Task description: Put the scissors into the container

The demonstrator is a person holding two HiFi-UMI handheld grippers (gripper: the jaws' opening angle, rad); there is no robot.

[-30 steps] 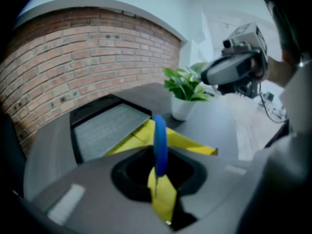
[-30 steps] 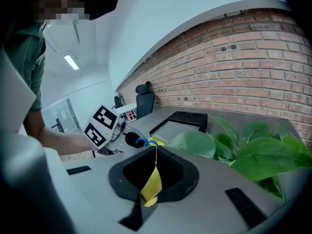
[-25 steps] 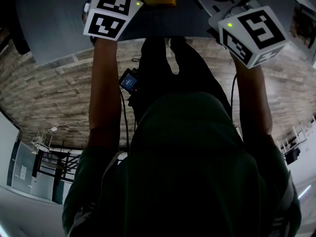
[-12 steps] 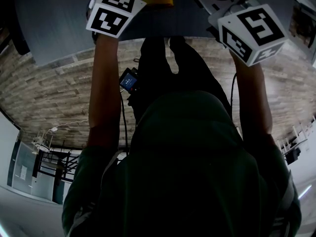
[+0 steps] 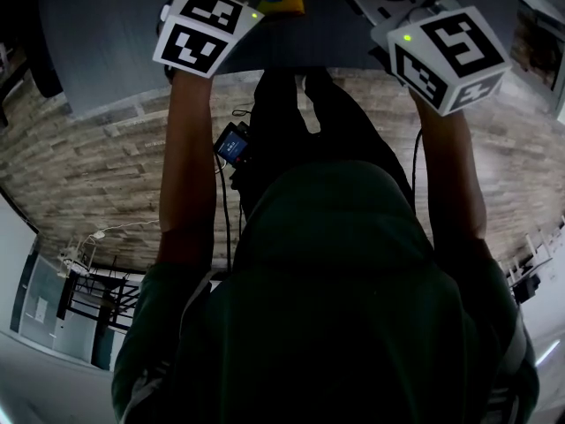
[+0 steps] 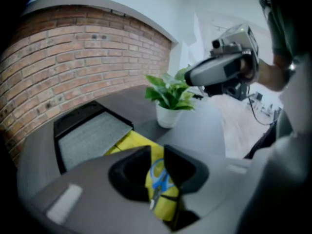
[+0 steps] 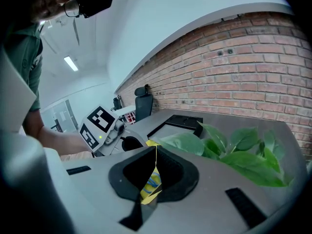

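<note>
The scissors (image 6: 158, 177), blue-handled, lie on a yellow card (image 6: 126, 143) that rests flat on the dark desk (image 6: 204, 126), in from its near edge. The card's far end lies just beside a corner of the shallow black container (image 6: 92, 133), which has a grey floor. The scissors are outside the container.

The left gripper (image 6: 157, 150) hangs low over the card. Its jaws stand apart by a narrow gap, and the scissors' handles show in that gap, blades pointing back toward the camera. Whether the pads touch the handles cannot be told.

The right gripper (image 7: 156, 155) is held well apart from the card, up beside a leafy plant (image 6: 168, 91) in a white pot (image 6: 168, 117) that stands just past the card. Its jaws are drawn almost together, leaving only a thin slit, with nothing between them; the card shows through the slit far beyond.

In the head view both of the person's forearms reach out over the desk's near edge. A brick wall (image 6: 73, 57) curves behind the desk's far edge.
</note>
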